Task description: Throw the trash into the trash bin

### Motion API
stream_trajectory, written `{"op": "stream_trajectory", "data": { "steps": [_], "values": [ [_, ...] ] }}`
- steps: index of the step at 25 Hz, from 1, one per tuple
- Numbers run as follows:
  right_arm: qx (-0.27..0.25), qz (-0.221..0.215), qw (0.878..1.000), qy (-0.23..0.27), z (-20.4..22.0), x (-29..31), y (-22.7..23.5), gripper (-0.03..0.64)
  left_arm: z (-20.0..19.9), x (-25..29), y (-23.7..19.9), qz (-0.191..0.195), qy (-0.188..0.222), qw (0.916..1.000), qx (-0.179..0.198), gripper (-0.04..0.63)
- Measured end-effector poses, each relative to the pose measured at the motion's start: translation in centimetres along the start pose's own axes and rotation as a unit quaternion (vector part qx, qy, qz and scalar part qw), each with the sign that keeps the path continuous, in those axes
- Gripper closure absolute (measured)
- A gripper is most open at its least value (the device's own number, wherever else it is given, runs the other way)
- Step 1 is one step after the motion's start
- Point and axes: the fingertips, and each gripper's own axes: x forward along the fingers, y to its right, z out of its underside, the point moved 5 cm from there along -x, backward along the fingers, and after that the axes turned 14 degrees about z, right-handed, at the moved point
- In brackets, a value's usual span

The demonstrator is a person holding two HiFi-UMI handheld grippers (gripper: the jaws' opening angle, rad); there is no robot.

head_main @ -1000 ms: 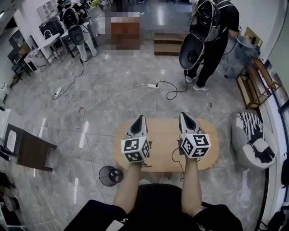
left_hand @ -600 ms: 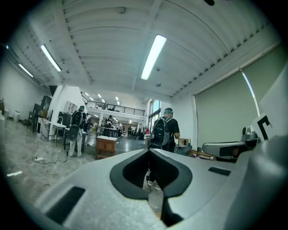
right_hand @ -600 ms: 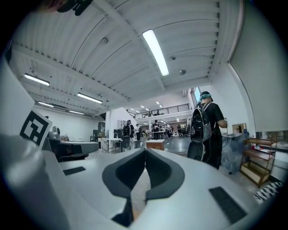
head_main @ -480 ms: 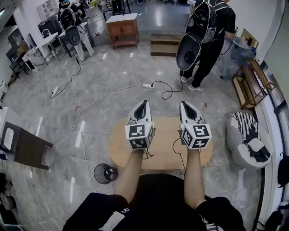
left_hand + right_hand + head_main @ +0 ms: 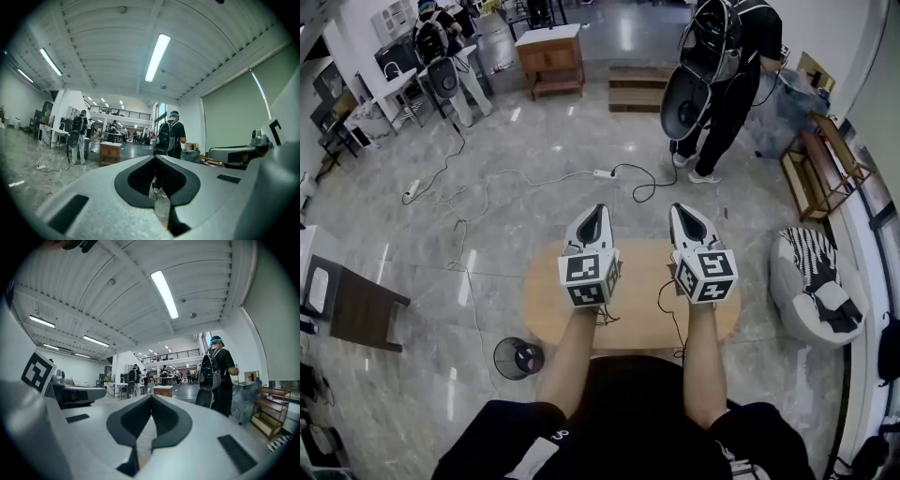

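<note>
In the head view a black mesh trash bin (image 5: pixel 517 358) stands on the floor at the near left of an oval wooden table (image 5: pixel 642 292). Something pink lies inside the bin. My left gripper (image 5: pixel 598 210) and right gripper (image 5: pixel 680 208) are held level side by side above the table, pointing away from me. Each one's jaws meet at the tips with nothing between them. The left gripper view shows the shut left gripper (image 5: pixel 155 157) pointing at the open hall. The right gripper (image 5: pixel 151 396) is shut in the right gripper view as well.
A person with a backpack (image 5: pixel 727 66) stands beyond the table. Cables (image 5: pixel 487 183) trail over the marble floor. A dark side table (image 5: pixel 358 309) is at the left, a white beanbag seat (image 5: pixel 811 286) at the right, a wooden shelf (image 5: pixel 816 169) along the right wall.
Both grippers have risen and moved forward over the table, still shut. The bin and table have slid slightly left and down in the head view.
</note>
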Motion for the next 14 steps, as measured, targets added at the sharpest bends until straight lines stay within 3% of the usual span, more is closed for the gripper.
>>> {"op": "stream_trajectory", "data": {
  "steps": [14],
  "values": [
    [-0.012, -0.004, 1.0, -0.004, 0.24, -0.5, 0.43, 0.607, 0.13, 0.09, 1.06, 0.001, -0.007, 1.0, 0.006, 0.589]
  ]
}}
